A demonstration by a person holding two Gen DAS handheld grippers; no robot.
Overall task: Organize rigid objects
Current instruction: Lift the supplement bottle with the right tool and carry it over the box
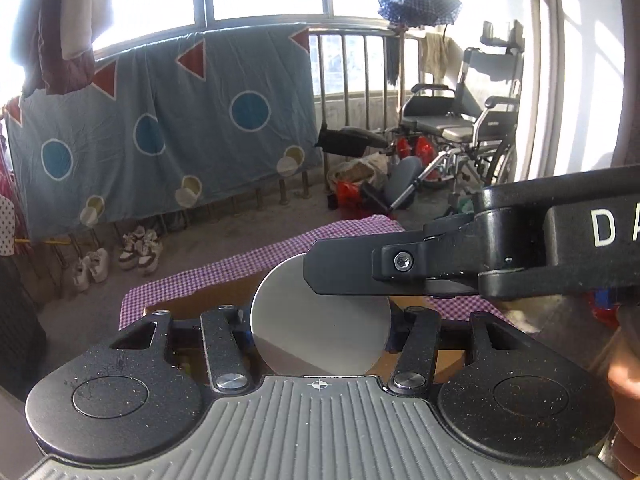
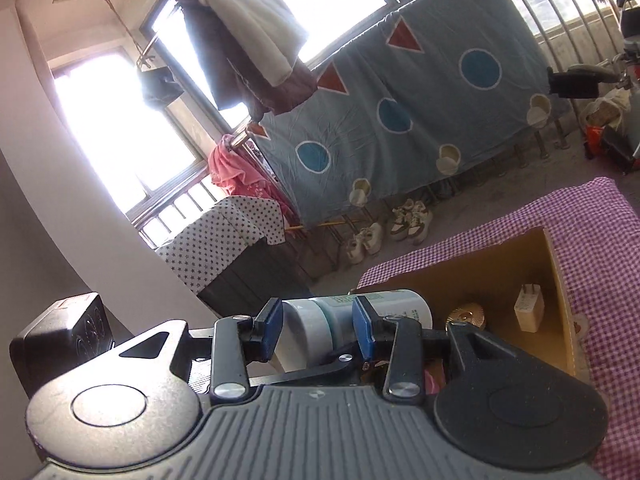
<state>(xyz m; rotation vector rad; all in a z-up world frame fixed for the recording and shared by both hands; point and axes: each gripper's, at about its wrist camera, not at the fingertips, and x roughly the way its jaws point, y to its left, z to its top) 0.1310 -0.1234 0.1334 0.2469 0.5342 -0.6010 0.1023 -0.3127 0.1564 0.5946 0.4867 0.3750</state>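
A white bottle with a teal label [image 2: 396,306] lies sideways between the blue pads [image 2: 363,322] of my right gripper [image 2: 316,320], which is shut on it. In the left wrist view I look straight at the bottle's round grey end [image 1: 320,328]. It fills the gap of my left gripper [image 1: 320,316], whose fingers close in on both sides with their pads mostly hidden. A right gripper finger [image 1: 340,272] reaches in from the right over that end. The bottle hangs above an open cardboard box [image 2: 500,272].
The box sits on a purple checked cloth [image 2: 600,240] and holds a white plug adapter [image 2: 529,308] and a gold round item [image 2: 466,316]. On the floor beyond are shoes [image 1: 140,252], a railing draped with a blue quilt [image 1: 160,128], and a wheelchair [image 1: 460,128].
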